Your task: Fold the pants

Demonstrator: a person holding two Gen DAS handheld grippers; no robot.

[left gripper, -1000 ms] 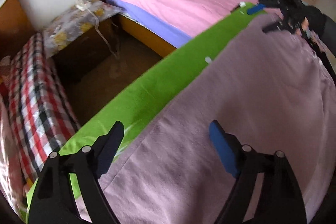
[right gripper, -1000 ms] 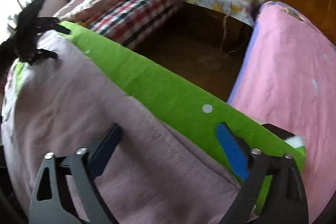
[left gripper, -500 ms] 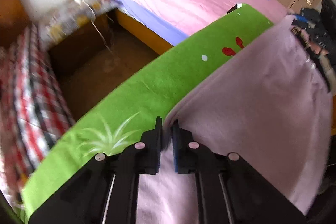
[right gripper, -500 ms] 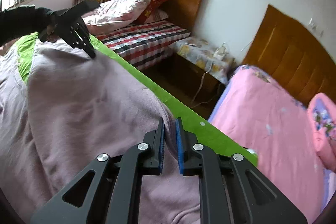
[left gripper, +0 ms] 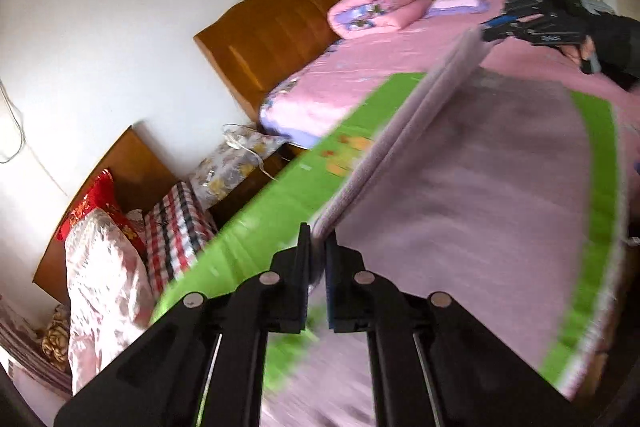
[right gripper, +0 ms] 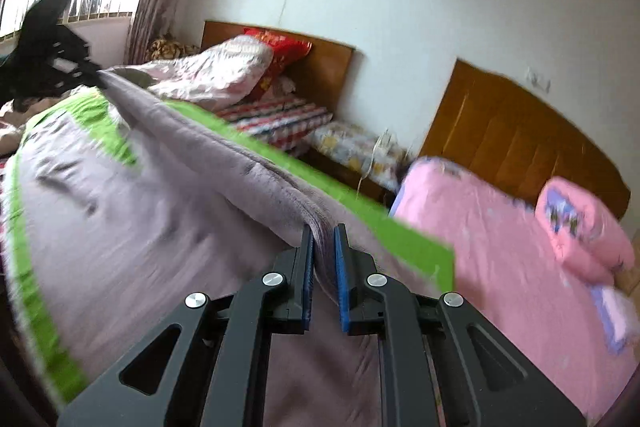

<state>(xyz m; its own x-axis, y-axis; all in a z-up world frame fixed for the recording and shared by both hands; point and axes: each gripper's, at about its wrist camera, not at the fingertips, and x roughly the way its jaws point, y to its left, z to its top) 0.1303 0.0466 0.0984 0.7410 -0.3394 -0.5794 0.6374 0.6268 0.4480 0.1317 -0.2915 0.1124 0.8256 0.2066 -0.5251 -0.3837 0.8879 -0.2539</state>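
Observation:
The mauve fleece pants (left gripper: 472, 195) lie spread on a green mat (left gripper: 256, 227). My left gripper (left gripper: 317, 251) is shut on one end of their far edge and holds it lifted. My right gripper (right gripper: 323, 247) is shut on the other end of the same edge of the pants (right gripper: 160, 195). The raised edge stretches taut between the two grippers, above the green mat (right gripper: 400, 231). The right gripper also shows at the top right of the left wrist view (left gripper: 496, 27). The left gripper shows at the far left of the right wrist view (right gripper: 86, 75).
A pink bed (left gripper: 360, 75) with a wooden headboard and a rolled quilt (right gripper: 584, 227) lies beyond the mat. A second bed with a plaid sheet (left gripper: 176, 227) and red pillow stands to the side. A nightstand with a floral cover (right gripper: 356, 147) sits between them.
Both grippers went from open over the pants' far edge to shut on it, then lifted it. The edge now hangs taut between them and both views tilt upward.

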